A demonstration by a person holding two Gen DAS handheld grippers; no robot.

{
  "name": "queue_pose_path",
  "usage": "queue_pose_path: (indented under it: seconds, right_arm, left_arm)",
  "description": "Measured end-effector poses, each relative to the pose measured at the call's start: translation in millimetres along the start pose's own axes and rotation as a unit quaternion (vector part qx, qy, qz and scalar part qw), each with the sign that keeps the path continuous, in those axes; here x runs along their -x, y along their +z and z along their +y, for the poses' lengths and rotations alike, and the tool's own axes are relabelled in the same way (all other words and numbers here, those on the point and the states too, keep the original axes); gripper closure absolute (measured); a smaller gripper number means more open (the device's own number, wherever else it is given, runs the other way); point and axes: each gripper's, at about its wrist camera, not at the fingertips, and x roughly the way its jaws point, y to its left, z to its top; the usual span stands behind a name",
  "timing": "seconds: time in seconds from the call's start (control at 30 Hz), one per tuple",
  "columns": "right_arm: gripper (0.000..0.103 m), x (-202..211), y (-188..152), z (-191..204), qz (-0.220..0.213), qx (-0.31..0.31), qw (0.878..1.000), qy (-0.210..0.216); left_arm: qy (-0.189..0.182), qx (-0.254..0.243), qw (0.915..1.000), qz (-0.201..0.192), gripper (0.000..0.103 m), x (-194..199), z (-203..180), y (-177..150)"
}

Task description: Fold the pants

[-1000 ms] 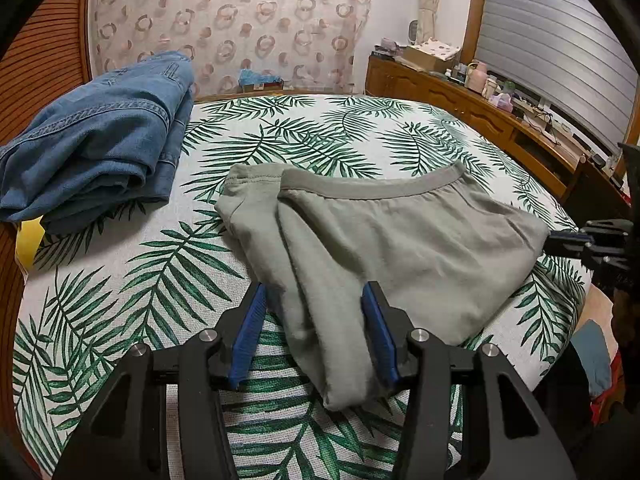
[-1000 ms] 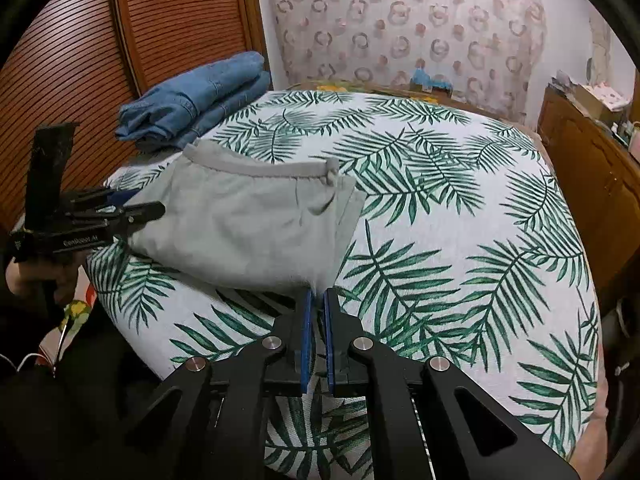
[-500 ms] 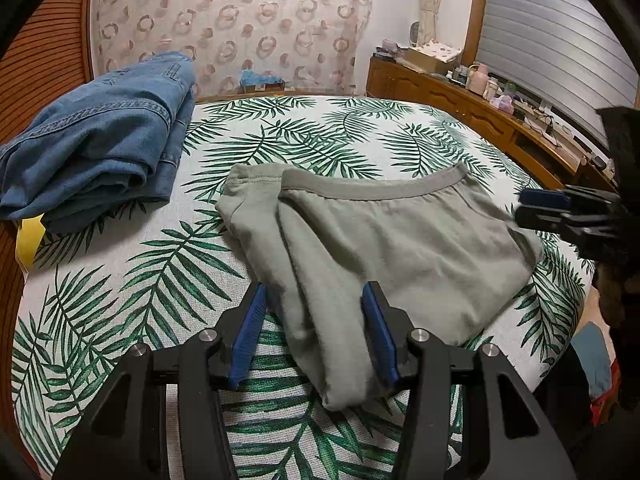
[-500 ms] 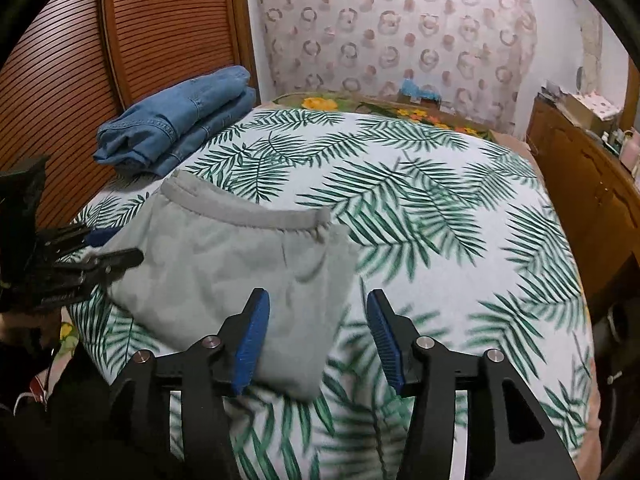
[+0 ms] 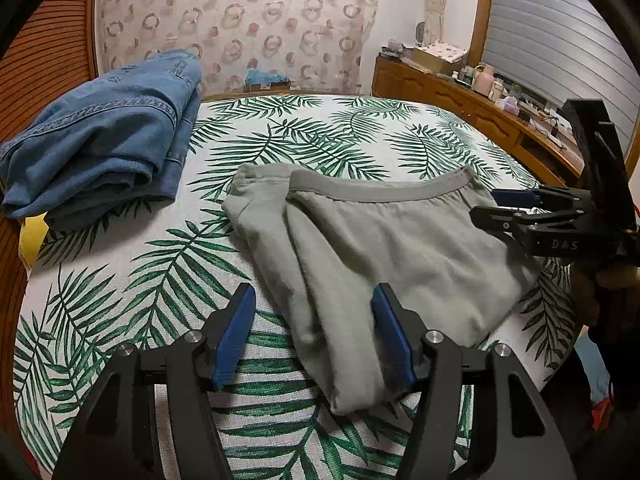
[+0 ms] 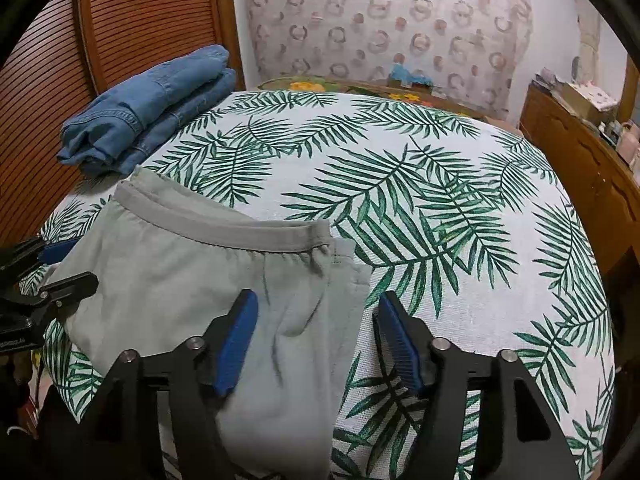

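Spreading wider, the left gripper straddles the near folded corner of the grey pants without pinching, the right gripper likewise opening over their other edge, pants lying flat on the palm-leaf bedspread, folded jeans resting farther back.

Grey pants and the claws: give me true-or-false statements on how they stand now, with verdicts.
1. The grey pants lie folded on the leaf-print cover. True.
2. The left claw is clamped on the pants. False: its jaws are opening, pants between them, pads clear of the cloth.
3. Folded jeans lie beyond the pants, apart from them. True.
4. The right claw holds the jeans. False: its jaws are opening over the pants' edge.
5. The waistband hangs off the near edge. False: it faces the far side.
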Motion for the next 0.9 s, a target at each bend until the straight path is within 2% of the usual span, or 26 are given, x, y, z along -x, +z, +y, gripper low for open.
queue_pose_path:
  seconds: [0.03,0.07,0.1,0.13,0.27,0.6,0.8,0.9]
  right_arm:
    - [0.032,-1.0,0.2,0.4,0.002,0.001,1.0,-0.003]
    - [0.03,-2.5,0.7,0.4,0.004,0.001,1.0,-0.005]
    - [0.029,-3.3,1.6,-0.3,0.005,-0.001,1.0,-0.006]
    - [0.027,-3.5,1.8,-0.6,0.005,-0.001,1.0,-0.005]
    - [0.025,-2.6,0.8,-0.2,0.005,0.002,1.0,-0.005]
    - [0.024,-0.8,-0.3,-1.5,0.005,0.001,1.0,-0.005]
    - [0.025,-0.7,-0.5,-1.9,0.005,0.002,1.0,-0.005]
    - [0.025,-0.4,-0.5,-2.2,0.005,0.001,1.0,-0.004]
  left_arm:
    - [0.0,0.0,1.0,0.001,0.041,-0.5,-0.1,0.5]
    - [-0.001,0.001,1.0,0.003,0.036,-1.0,-0.3,1.0]
    - [-0.002,0.002,1.0,0.006,0.022,-2.3,-0.3,1.6]
    - [-0.003,0.004,1.0,0.007,0.021,-3.8,0.3,2.6]
    - [-0.005,0.001,0.9999,0.012,0.02,-6.0,-0.4,7.1]
    - [-0.003,0.0,0.9998,-0.02,0.02,2.9,5.7,34.8]
    - [-0.005,0.007,0.9999,-0.013,0.033,-8.9,15.0,49.1]
    - [0.001,0.008,1.0,-0.002,0.034,-18.3,19.6,52.0]
